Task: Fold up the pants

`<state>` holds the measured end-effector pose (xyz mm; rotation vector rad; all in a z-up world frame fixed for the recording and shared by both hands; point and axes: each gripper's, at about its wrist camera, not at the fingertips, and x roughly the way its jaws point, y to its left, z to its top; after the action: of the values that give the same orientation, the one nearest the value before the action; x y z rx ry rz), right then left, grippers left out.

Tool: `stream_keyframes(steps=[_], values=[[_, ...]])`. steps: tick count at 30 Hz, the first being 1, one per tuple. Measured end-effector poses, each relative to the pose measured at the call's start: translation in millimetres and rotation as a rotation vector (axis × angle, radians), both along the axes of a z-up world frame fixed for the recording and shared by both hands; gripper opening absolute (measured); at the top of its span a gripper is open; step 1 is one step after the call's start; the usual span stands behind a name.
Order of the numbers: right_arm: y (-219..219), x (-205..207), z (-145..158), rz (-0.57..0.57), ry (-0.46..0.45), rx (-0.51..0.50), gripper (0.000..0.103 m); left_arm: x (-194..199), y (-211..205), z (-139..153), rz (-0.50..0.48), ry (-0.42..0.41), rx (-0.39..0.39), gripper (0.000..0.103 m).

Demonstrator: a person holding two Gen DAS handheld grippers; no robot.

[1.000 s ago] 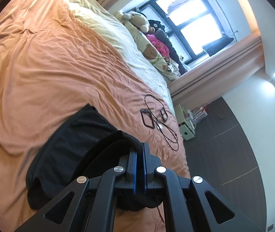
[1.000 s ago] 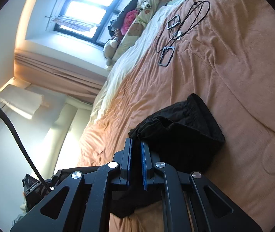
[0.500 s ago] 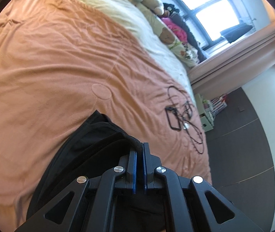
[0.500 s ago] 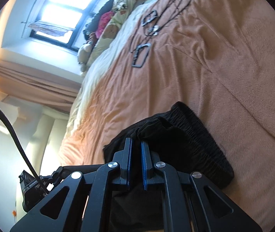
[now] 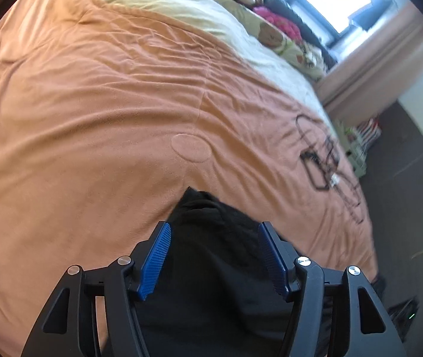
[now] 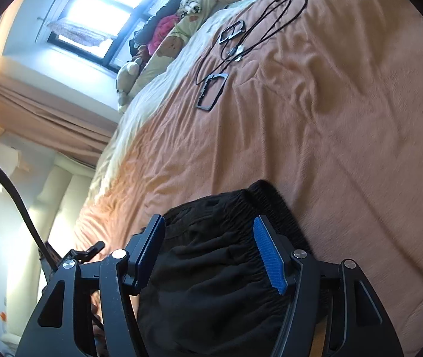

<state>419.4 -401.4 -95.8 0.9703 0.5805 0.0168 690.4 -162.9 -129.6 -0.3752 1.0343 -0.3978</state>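
The black pants lie folded in a heap on the orange bedspread near its front edge. My left gripper is open above them, its blue pads spread to either side of the cloth. In the right wrist view the pants show their elastic waistband toward the right. My right gripper is open too, just over the pants, holding nothing.
Black cables and two small black frames lie on the bedspread further up; they also show in the left wrist view. Stuffed toys and pillows sit by the window. Dark floor lies beyond the bed's right edge.
Both grippers were shut on the pants and have opened, letting the cloth drop onto the bed. Both moved down closer to the bed.
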Motion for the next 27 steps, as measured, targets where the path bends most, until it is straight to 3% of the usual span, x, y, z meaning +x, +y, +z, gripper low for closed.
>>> stream_keyframes(steps=[5,9,14,23,24,25,27], values=[[4,10,7,0.096,0.076,-0.138,0.061,9,-12,-6,-0.093,-0.044,0.166,0.063],[16,20,17,0.180,0.119,-0.263,0.061,10,-26,-8,-0.183,-0.127,0.277,0.063],[33,34,25,0.253,0.165,-0.395,0.060,15,-49,-21,-0.307,-0.159,0.385,0.063],[48,63,27,0.290,0.236,-0.547,0.060,33,-63,-52,-0.335,-0.152,0.459,0.060],[48,66,25,0.291,0.242,-0.556,0.057,34,-65,-53,-0.334,-0.159,0.467,0.059],[48,69,24,0.291,0.245,-0.559,0.044,35,-67,-53,-0.335,-0.172,0.474,0.053],[49,71,21,0.293,0.253,-0.555,0.034,34,-70,-52,-0.345,-0.192,0.468,0.038]])
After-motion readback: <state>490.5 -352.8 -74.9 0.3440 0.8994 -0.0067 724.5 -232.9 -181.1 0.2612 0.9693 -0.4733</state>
